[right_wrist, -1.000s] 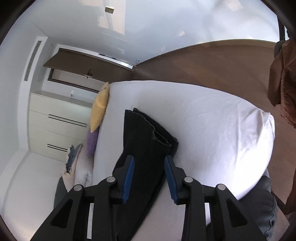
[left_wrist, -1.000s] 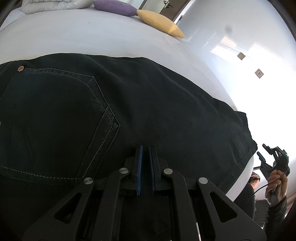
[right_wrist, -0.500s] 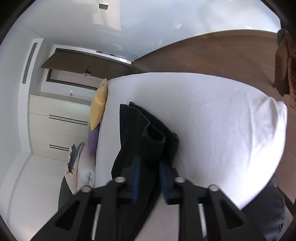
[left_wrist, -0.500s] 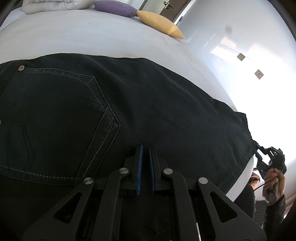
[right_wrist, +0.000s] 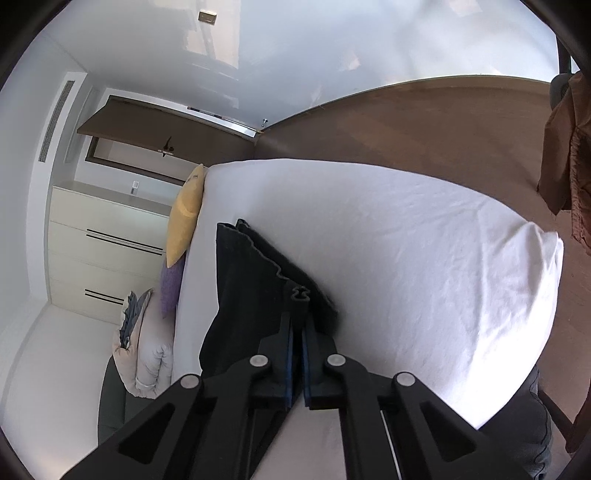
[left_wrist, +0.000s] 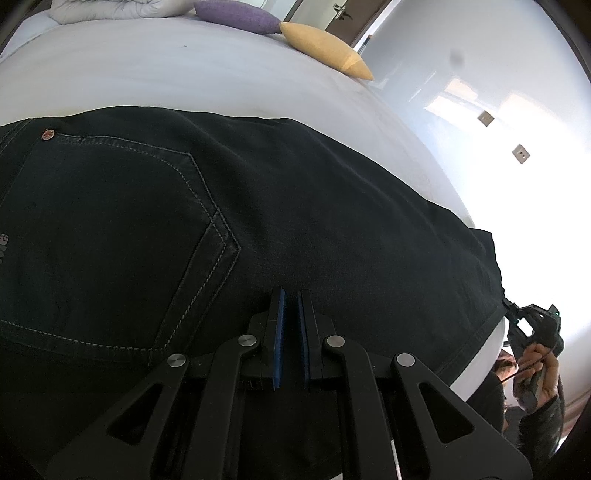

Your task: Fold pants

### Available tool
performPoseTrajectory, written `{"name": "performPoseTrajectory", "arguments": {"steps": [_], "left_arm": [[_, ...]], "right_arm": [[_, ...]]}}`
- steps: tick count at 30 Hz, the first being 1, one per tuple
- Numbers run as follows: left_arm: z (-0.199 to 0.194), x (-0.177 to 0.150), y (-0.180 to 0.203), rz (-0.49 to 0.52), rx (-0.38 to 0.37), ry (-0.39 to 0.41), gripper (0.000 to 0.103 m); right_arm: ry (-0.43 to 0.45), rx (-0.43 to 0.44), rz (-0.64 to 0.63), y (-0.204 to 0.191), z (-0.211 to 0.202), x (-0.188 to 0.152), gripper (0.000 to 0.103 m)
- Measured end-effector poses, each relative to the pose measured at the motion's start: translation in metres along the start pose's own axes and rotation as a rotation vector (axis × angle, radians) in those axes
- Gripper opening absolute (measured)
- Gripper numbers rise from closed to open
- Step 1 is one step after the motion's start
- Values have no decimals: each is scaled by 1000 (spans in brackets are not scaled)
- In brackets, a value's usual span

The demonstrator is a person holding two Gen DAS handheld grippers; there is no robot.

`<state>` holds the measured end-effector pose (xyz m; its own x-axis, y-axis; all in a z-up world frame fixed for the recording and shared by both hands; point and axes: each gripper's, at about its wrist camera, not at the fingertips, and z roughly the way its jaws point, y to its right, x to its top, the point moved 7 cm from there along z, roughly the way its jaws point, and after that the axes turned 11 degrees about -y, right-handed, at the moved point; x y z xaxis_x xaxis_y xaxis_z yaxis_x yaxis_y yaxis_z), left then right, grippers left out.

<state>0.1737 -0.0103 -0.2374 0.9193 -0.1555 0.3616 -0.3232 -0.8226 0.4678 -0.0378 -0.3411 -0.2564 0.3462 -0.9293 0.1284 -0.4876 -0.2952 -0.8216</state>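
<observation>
Black pants [left_wrist: 280, 206] lie folded lengthwise on a white bed [left_wrist: 184, 74], back pocket up at the left. My left gripper [left_wrist: 290, 299] rests on the seat area just right of the pocket, its blue pads nearly together; whether cloth is pinched between them is hidden. My right gripper [right_wrist: 298, 325] is shut on the hem end of the pants [right_wrist: 255, 280], the cloth bunched between the pads. In the left wrist view the right gripper [left_wrist: 517, 314] shows at the far right leg end.
A yellow pillow [left_wrist: 325, 48], a purple pillow [left_wrist: 236, 14] and a rolled duvet [right_wrist: 144, 350] lie at the bed's head. White sheet [right_wrist: 406, 266] spreads to the right of the pants. Wooden floor [right_wrist: 424, 122] and white drawers [right_wrist: 107, 240] lie beyond.
My right gripper has moved in onto the leg hems and closed on them. The left gripper has stayed in place on the seat.
</observation>
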Motion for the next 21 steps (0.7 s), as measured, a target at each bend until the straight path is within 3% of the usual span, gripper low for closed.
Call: {"name": "performPoseTrajectory", "arguments": {"steps": [13, 16, 18, 19, 20, 21], "left_arm": [[-2, -1, -2, 27, -11, 3, 8], [-1, -1, -4, 32, -23, 8, 8], [-1, 0, -6, 20, -34, 9, 8], [-1, 0, -7, 16, -34, 8, 8], [-1, 1, -7, 17, -29, 8, 8], [0, 1, -6, 20, -22, 9, 8]], "right_arm": [[24, -29, -48, 1, -2, -2, 3], [3, 7, -59, 0, -9, -2, 4], [62, 2, -50, 0, -32, 2, 22], [104, -35, -48, 2, -42, 4, 52], [151, -59, -38, 4, -55, 7, 64], [164, -38, -28, 6, -62, 8, 64]]}}
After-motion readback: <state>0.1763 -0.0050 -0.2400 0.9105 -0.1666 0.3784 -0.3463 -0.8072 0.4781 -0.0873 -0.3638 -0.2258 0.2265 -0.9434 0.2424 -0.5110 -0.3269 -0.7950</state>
